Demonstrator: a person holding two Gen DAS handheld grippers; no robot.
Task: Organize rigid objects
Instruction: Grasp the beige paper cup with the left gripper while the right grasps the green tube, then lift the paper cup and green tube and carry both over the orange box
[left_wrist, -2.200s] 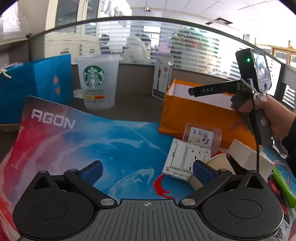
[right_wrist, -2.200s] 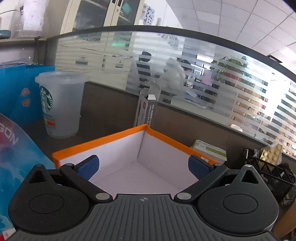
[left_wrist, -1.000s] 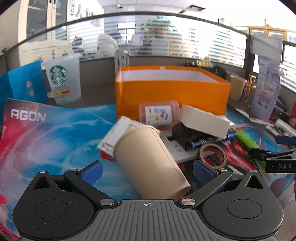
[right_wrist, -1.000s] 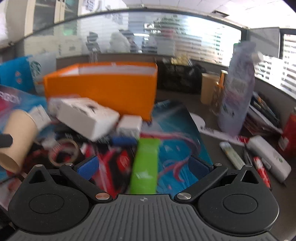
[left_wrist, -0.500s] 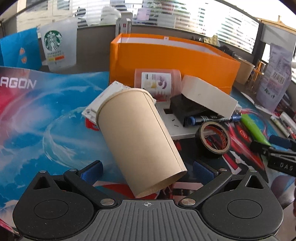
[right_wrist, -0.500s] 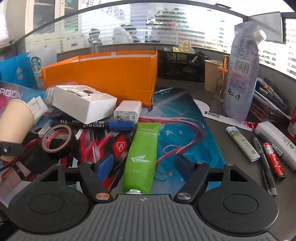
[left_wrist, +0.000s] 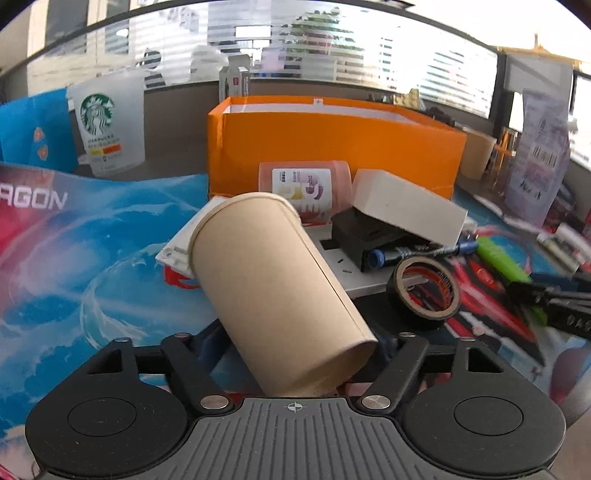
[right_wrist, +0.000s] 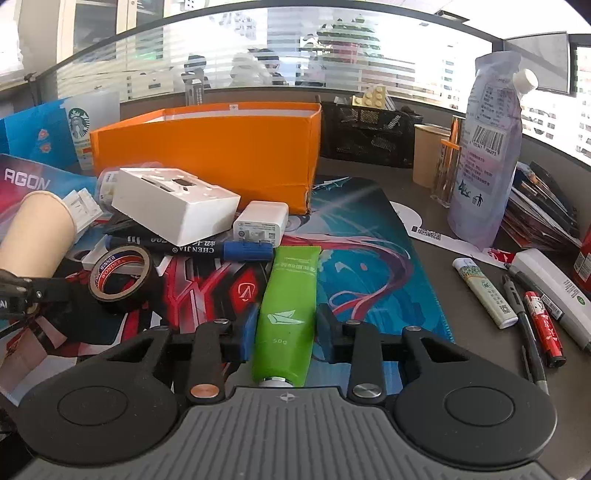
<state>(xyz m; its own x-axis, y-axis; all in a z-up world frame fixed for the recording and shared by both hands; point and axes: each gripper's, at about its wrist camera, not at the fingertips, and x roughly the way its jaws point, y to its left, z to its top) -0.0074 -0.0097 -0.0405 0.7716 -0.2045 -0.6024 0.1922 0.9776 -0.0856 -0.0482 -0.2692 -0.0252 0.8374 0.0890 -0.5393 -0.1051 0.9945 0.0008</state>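
Left gripper (left_wrist: 295, 341) fingers clench the tipped paper cup (left_wrist: 273, 280); right gripper (right_wrist: 284, 330) fingers grasp the green tube (right_wrist: 288, 306), orange box (right_wrist: 221, 147) rim behind, open mat rightward

paper cup (left_wrist: 273, 280) plain tan | tube (right_wrist: 286, 306) bright green | box (right_wrist: 221, 147) orange | tape roll (right_wrist: 122, 278) black, red-lettered

a tan paper cup (left_wrist: 273, 273) lies tipped over mid-frame; a green tube (right_wrist: 286, 310) lies flat, bottom middle
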